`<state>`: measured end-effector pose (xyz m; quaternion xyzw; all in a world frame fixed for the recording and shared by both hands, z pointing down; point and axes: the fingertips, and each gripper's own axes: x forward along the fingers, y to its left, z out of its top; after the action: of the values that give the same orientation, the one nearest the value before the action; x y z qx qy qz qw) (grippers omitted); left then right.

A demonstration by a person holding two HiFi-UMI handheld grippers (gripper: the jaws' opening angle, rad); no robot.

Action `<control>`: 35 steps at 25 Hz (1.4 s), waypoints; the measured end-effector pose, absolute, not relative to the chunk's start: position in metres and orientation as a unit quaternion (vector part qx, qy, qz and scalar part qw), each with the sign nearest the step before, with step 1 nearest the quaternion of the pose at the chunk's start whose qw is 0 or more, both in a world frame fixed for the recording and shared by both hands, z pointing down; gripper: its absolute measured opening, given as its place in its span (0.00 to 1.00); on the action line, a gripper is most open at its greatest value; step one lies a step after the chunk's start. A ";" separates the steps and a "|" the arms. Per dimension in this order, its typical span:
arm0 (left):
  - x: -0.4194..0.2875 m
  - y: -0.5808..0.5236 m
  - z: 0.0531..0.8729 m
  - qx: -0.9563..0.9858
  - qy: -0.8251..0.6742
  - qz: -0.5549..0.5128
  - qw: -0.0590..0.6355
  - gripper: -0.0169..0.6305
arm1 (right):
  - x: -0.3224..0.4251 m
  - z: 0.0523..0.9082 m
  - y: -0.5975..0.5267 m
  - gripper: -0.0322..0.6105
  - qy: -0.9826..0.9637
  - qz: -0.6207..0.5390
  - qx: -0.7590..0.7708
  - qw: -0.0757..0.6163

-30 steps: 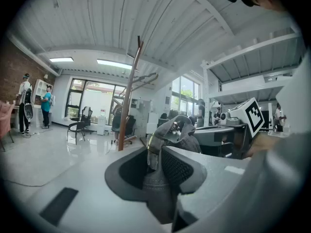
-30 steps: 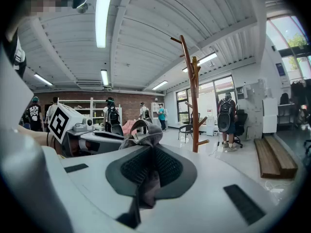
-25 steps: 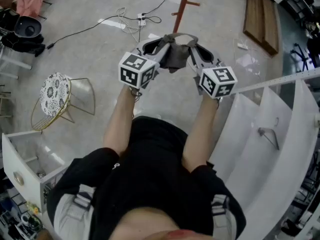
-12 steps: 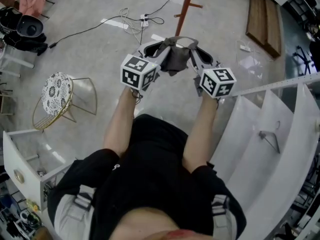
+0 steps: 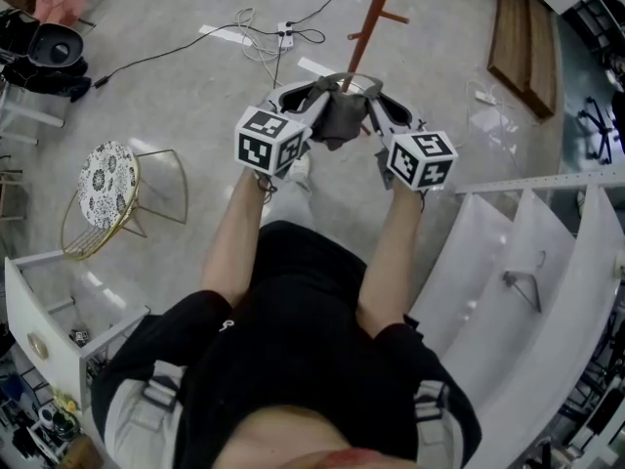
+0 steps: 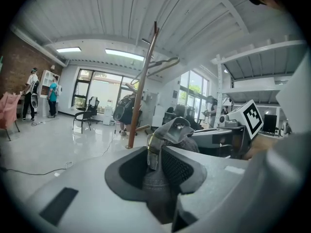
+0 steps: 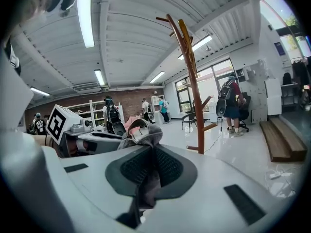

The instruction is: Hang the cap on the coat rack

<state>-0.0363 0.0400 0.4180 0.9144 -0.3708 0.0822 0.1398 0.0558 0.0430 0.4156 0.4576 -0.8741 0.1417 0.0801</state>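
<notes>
The grey cap (image 5: pixel 340 117) hangs between the two grippers, held up in front of the person, over the floor (image 5: pixel 176 96). The left gripper (image 5: pixel 312 101) has its jaws partway apart, clamped on a thick fold of the cap by its buckle strap. The right gripper (image 5: pixel 375 106) has its jaws almost together, pinching thin cloth. The brown coat rack (image 5: pixel 377 10) stands just beyond, apart from the cap
</notes>
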 end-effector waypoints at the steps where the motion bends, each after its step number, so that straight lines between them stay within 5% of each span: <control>1: -0.034 0.029 0.422 0.914 -0.370 0.083 0.143 0.16 | 0.058 0.419 0.033 0.06 -0.873 0.144 0.459 0.082; 17: -0.004 -0.162 0.495 0.916 -0.310 0.157 0.200 0.16 | 0.087 0.492 -0.153 0.07 -0.848 0.233 0.458 0.133; 35: 0.006 -0.207 0.593 0.881 -0.304 0.225 0.284 0.16 | 0.101 0.586 -0.201 0.07 -0.825 0.290 0.434 0.215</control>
<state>0.0061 -0.2069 0.5925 0.8813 -0.3038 0.2245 0.2838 0.1006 -0.2008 0.5857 0.4345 -0.8253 0.2897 0.2150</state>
